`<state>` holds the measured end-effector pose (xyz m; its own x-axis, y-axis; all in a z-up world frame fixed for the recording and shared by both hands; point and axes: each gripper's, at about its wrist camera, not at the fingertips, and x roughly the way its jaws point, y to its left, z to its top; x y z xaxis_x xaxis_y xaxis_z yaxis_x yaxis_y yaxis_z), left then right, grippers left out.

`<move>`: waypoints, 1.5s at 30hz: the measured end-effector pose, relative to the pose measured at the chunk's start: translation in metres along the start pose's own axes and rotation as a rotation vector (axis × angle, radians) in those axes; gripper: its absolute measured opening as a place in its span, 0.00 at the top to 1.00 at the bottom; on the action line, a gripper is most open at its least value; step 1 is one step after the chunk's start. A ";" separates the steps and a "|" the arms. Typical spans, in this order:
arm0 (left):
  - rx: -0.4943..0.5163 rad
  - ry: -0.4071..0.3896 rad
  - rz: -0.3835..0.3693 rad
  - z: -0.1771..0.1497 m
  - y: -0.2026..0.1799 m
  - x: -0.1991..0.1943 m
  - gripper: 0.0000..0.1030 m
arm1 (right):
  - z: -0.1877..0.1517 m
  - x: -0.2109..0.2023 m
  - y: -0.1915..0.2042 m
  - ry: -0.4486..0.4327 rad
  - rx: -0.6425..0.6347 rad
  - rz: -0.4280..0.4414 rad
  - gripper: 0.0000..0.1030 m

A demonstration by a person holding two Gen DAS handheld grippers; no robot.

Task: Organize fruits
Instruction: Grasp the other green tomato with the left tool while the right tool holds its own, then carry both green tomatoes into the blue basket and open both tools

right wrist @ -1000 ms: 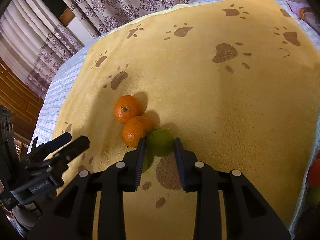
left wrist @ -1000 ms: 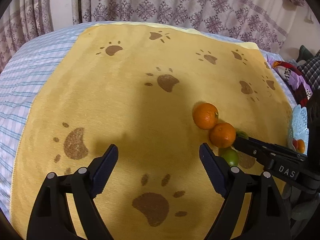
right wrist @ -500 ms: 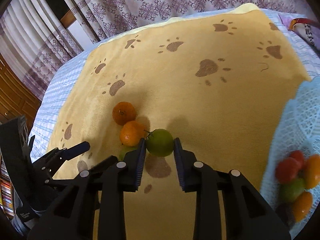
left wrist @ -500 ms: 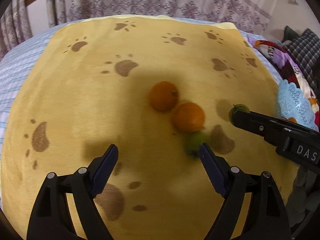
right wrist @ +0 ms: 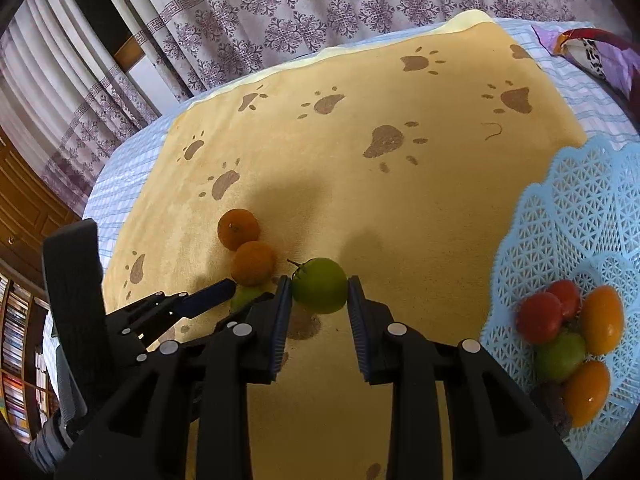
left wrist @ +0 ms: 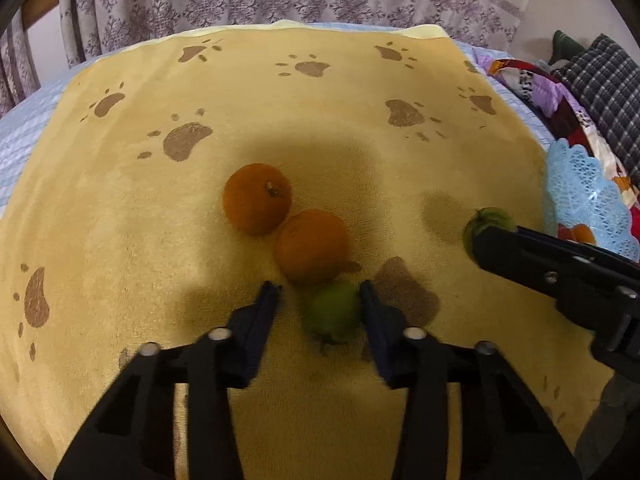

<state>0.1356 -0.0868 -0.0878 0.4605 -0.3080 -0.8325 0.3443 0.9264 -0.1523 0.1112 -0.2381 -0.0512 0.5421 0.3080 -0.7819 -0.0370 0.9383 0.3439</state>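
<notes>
Far left of centre: two oranges (left wrist: 256,198) touching on the paw-print blanket (left wrist: 120,220). Just near them: small green fruit (left wrist: 332,312) lying between the fingers of the left gripper (left wrist: 320,300), jaws just closing in; right pad against the fruit, left pad apart, so not yet gripped. Probably light, firm, round, apt to roll; best taken across the widest part. Centre right: right gripper (right wrist: 319,294) clamped on larger green fruit (right wrist: 319,290), seemingly lifted clear of the blanket. Far right: blue lattice basket (right wrist: 580,216) holding red, orange and green fruits (right wrist: 568,340).
</notes>
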 end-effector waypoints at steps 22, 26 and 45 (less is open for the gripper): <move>0.020 -0.057 -0.014 -0.006 -0.007 -0.040 0.73 | 0.019 -0.052 -0.011 -0.101 0.018 -0.006 0.72; 0.048 -0.075 -0.030 -0.002 -0.022 -0.048 0.73 | 0.018 -0.073 -0.030 -0.132 0.039 -0.026 0.72; 0.178 -0.147 -0.090 0.022 -0.104 -0.076 0.73 | -0.003 -0.170 -0.133 -0.300 0.219 -0.148 0.72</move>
<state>0.0827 -0.1646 0.0034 0.5314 -0.4278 -0.7311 0.5221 0.8451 -0.1150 0.0215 -0.4147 0.0343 0.7508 0.0821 -0.6555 0.2222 0.9031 0.3676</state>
